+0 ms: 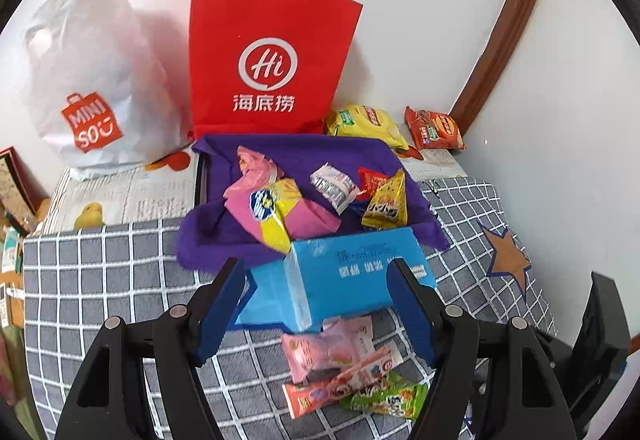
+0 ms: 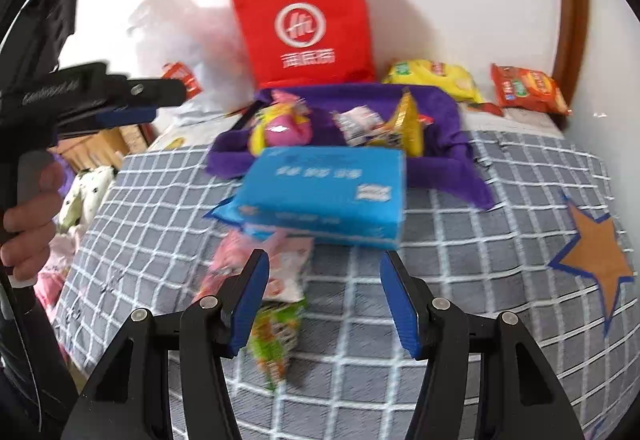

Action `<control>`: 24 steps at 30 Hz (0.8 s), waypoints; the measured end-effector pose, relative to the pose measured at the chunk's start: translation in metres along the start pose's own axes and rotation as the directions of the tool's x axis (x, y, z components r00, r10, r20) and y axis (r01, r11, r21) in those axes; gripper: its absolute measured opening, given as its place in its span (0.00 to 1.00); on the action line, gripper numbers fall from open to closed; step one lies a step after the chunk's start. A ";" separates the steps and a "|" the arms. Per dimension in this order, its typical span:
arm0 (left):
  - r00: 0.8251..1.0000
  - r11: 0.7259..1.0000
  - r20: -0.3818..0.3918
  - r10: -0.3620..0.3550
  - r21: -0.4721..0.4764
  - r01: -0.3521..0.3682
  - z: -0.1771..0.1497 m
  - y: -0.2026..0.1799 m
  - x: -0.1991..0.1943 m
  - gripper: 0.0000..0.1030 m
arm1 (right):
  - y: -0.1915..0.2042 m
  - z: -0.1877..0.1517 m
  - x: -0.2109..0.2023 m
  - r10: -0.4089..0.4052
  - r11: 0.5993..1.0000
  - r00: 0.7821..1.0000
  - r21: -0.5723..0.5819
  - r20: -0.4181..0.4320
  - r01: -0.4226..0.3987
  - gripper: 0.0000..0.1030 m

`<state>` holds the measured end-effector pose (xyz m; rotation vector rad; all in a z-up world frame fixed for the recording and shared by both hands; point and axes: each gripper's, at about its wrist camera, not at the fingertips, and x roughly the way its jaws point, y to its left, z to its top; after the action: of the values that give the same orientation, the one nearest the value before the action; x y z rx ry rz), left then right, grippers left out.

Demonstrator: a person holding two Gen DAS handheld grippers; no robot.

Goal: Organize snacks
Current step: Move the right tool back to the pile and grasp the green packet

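Left wrist view: my left gripper (image 1: 316, 304) hangs over the grey checked blanket (image 1: 100, 280), jaws apart, nothing between the pads. Just past the fingertips lies a blue tissue pack (image 1: 340, 276), its far edge against the purple cloth tray (image 1: 304, 156). The tray holds loose snacks: a pink-and-yellow packet (image 1: 276, 208), a white wrapper (image 1: 332, 184), a small red one (image 1: 370, 180), a yellow triangular pack (image 1: 386, 206). Nearer me than the tissue pack, on bare blanket, sit a pink pouch (image 1: 320, 352), a long orange stick pack (image 1: 340, 384) and a green packet (image 1: 388, 398), all overlapping. At the far edge against the wall stand a red paper bag (image 1: 272, 60) and a white plastic bag (image 1: 88, 80); a yellow chip bag (image 1: 368, 124) and a red-orange chip bag (image 1: 434, 130) lie in the far right corner.

Right wrist view, blurry: my right gripper (image 2: 322, 300) also has its jaws apart, empty, over the blanket (image 2: 460, 280). The tissue pack (image 2: 324, 196) lies just ahead, tray (image 2: 448, 120) behind it. The pink pouch (image 2: 288, 272) and green packet (image 2: 276, 336) show by the left finger (image 2: 250, 304); I cannot tell if it touches them. The left gripper (image 2: 132, 108) enters from the left edge, a hand (image 2: 28, 216) on its grip. Red bag (image 2: 308, 20) and both chip bags (image 2: 436, 78) (image 2: 528, 88) sit at the far edge.
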<state>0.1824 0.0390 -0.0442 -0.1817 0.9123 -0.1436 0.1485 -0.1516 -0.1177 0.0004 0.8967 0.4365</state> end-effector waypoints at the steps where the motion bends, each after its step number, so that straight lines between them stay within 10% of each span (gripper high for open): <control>1: 1.000 1.000 -0.003 0.002 0.001 -0.002 -0.003 0.000 -0.001 0.69 | 0.004 -0.004 0.001 0.017 1.000 1.000 0.003 -0.002 -0.017 0.56; 17: 0.999 1.000 -0.031 0.032 0.002 -0.032 -0.039 0.006 -0.014 0.69 | 0.030 -0.043 0.065 0.024 0.999 0.989 0.027 -0.143 -0.021 0.55; 24: 0.999 0.999 -0.034 0.033 -0.024 -0.034 -0.048 0.019 -0.011 0.69 | 0.028 -0.052 0.042 0.001 1.000 0.997 -0.015 -0.078 -0.002 0.44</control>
<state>0.1381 0.0549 -0.0682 -0.1866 0.9506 -0.1045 0.1223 -0.1200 -0.1774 -0.0299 0.9700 0.4469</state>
